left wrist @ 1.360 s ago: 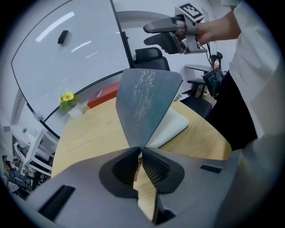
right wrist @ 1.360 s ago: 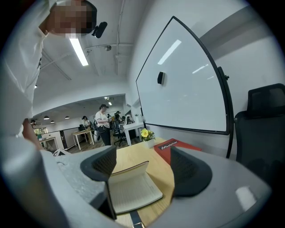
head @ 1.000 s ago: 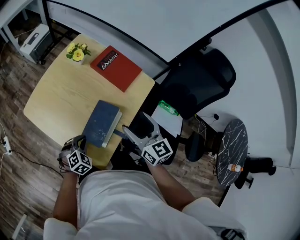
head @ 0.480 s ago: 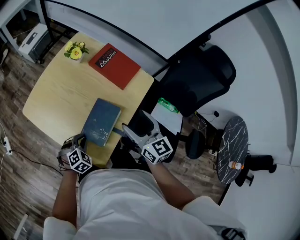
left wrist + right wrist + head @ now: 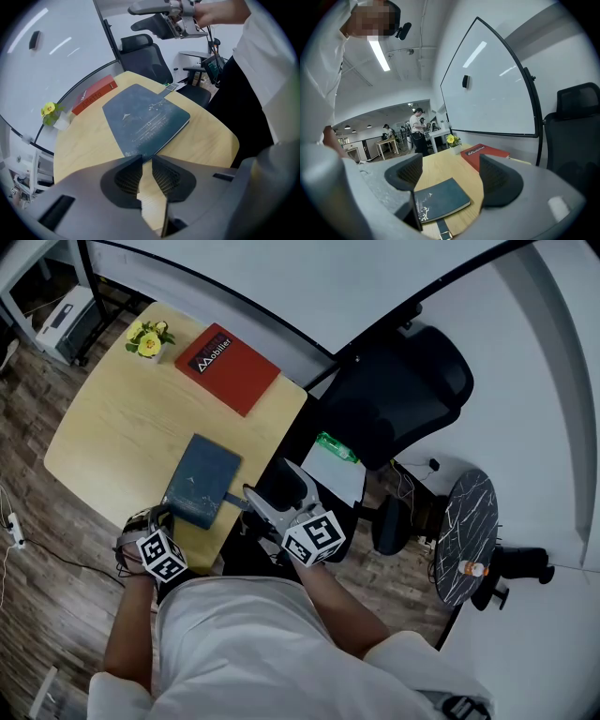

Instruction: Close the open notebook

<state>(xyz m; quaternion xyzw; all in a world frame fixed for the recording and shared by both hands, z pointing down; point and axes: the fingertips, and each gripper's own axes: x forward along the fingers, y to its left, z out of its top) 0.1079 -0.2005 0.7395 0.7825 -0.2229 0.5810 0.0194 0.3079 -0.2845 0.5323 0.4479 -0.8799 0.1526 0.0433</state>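
Note:
The dark blue notebook (image 5: 202, 482) lies closed and flat on the wooden table (image 5: 122, 427), near its front right corner. It also fills the middle of the left gripper view as the notebook (image 5: 145, 119) and lies low in the right gripper view as the notebook (image 5: 440, 199). My left gripper (image 5: 150, 519) hangs at the table's near edge, pointing steeply down just short of the notebook's corner. Its jaws are opening from a narrow gap around the left gripper (image 5: 146, 158), with nothing between them. My right gripper (image 5: 272, 488) stands open and empty beside the table's right edge.
A red book (image 5: 228, 369) and a small pot of yellow flowers (image 5: 147, 341) sit at the table's far side. A black office chair (image 5: 398, 399) stands to the right, with a dark round side table (image 5: 461, 540) beyond. A whiteboard runs behind the table.
The notebook's cover has dropped from slightly raised, with page edges showing, to flat and closed. My left gripper shifted a little at the table's edge. The right gripper kept still.

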